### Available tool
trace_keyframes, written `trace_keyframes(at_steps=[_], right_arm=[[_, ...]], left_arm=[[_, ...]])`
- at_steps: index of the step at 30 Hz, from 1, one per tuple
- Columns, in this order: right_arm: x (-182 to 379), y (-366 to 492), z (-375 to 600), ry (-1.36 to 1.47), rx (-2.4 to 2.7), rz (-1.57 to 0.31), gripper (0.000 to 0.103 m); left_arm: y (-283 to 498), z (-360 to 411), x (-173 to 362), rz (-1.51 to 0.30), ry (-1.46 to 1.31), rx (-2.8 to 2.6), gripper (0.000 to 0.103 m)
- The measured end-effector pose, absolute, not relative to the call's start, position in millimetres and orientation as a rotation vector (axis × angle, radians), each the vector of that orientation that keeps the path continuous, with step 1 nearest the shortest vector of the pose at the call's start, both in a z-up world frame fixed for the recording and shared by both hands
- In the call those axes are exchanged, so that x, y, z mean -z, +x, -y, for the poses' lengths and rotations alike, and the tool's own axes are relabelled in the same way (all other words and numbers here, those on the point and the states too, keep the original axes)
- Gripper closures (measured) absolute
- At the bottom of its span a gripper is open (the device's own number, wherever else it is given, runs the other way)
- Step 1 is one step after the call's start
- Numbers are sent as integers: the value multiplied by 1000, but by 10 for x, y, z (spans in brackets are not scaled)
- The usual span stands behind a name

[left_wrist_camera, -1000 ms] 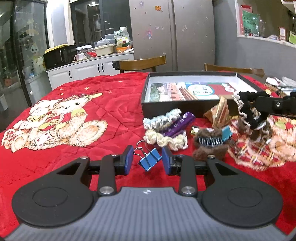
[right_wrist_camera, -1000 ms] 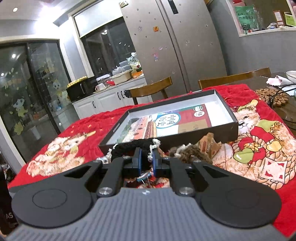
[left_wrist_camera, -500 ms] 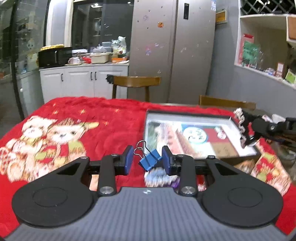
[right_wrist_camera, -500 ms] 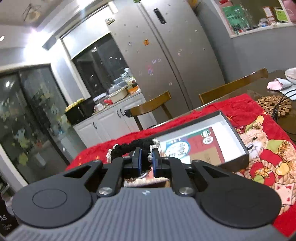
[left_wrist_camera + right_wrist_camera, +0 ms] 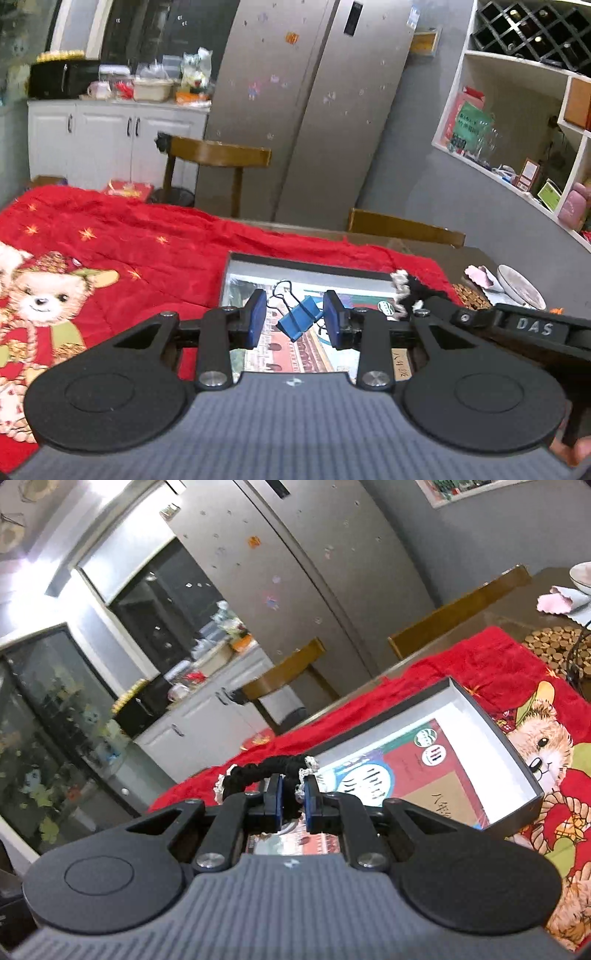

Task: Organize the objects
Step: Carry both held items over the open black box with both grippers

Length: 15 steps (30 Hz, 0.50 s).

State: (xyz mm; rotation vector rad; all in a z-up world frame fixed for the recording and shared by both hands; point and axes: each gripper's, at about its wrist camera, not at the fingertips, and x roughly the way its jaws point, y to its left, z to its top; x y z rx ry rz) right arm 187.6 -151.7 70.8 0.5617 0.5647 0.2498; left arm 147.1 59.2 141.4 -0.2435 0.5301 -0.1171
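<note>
Binder clip [image 5: 300, 322], blue with wire handles, hangs tilted between the blue pads [image 5: 255, 324] of the left gripper [image 5: 294, 324]. In the left wrist view the pads stand partly apart and pinch the clip by its ends, so it is carried clear of the red blanket [image 5: 155, 247]. Below it lies the shallow black box [image 5: 295, 260], its printed paper lining visible between and under the fingers, so the clip appears to be over the box's near part. At the right of this view the right gripper [image 5: 410, 301] reaches in over the same box, with the black scrunchie [image 5: 415, 291] bunched at its tip.

In the right wrist view the right gripper's jaws sit close together, clamped on the scrunchie, a black band with white lace trim that loops up and to the left of the fingers. The box's white inner wall and printed floor spread ahead and to the right; no loose objects are visible on the part of its floor in view.

Judging by this, the step in hand is carrying 2 items to the box at once. Next, each gripper likely needs to dip inside the box walls and part its fingers, with the 2 tips kept apart so the drops do not collide.
</note>
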Motion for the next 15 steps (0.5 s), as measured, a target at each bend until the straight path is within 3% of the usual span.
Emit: trace_keyframes(at_steps=[15], right_arm=[[-54,2260,1427,618,-201,-685,90]], left_arm=[[1942,-664,-624,-675,-181,105,64]])
